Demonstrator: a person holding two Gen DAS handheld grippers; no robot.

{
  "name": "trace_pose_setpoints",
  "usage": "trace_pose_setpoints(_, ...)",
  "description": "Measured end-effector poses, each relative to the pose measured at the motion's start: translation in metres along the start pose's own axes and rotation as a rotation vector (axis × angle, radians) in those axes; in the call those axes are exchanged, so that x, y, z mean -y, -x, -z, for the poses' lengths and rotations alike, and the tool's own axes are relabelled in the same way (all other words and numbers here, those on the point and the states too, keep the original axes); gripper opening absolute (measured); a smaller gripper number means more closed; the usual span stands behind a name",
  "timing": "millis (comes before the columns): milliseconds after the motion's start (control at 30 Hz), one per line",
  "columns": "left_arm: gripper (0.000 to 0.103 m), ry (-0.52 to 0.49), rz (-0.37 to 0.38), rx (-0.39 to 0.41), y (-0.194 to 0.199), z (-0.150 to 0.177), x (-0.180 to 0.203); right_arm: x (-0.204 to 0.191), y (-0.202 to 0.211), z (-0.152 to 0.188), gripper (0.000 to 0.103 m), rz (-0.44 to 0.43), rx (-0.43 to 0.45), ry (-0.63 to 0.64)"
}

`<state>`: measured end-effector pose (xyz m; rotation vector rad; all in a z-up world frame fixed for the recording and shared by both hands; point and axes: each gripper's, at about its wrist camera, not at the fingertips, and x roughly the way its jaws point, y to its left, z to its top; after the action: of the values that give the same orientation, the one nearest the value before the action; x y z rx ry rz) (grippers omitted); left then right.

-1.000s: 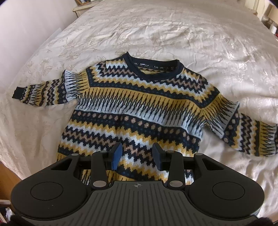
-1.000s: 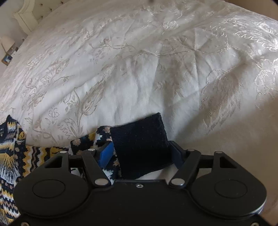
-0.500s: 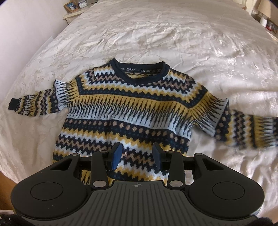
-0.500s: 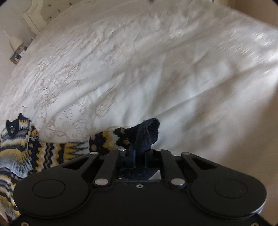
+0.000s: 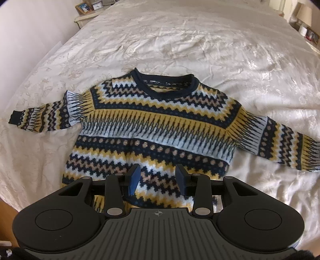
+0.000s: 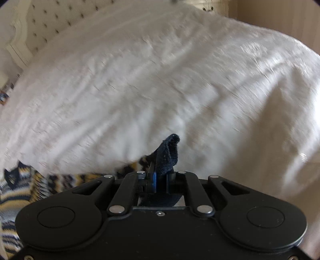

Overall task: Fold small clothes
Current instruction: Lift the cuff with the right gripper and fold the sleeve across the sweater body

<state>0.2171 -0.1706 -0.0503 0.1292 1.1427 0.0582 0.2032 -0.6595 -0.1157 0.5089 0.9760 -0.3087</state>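
Observation:
A small knitted sweater (image 5: pixel 156 128) with navy, yellow, white and tan zigzag bands lies face up on the bed, collar (image 5: pixel 166 88) away from me, both sleeves spread out. My left gripper (image 5: pixel 158 178) is open and empty, hovering above the sweater's lower hem. My right gripper (image 6: pixel 161 180) is shut on the navy cuff (image 6: pixel 168 156) of the right sleeve (image 6: pixel 66 180) and holds it lifted off the bed. The sweater's body shows at the left edge of the right wrist view (image 6: pixel 14 188).
The white embroidered bedspread (image 5: pixel 180 40) covers the whole bed. A nightstand with a picture frame (image 5: pixel 84 8) stands at the far left, a lamp (image 5: pixel 304 18) at the far right. A tufted headboard (image 6: pixel 40 26) shows in the right wrist view.
My right gripper closed on the sleeve cuff and has lifted it, swinging with motion blur. My left gripper has pulled back and up, so the sweater looks smaller.

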Motion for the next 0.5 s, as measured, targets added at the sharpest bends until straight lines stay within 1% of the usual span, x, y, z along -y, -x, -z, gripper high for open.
trace_pose_setpoints(133, 0.038, 0.014, 0.006, 0.001, -0.001, 0.002, -0.017, -0.037, 0.016, -0.008, 0.014, -0.075, 0.064, -0.025)
trace_pose_setpoints(333, 0.038, 0.035, 0.028, 0.008, -0.007, 0.000, -0.051, -0.111, 0.043, -0.015, 0.014, -0.208, 0.118, -0.015)
trace_pose_setpoints(500, 0.038, 0.033, 0.072, 0.006, -0.020, -0.006, -0.088, -0.196, 0.054, -0.006, 0.015, -0.305, 0.146, 0.019)
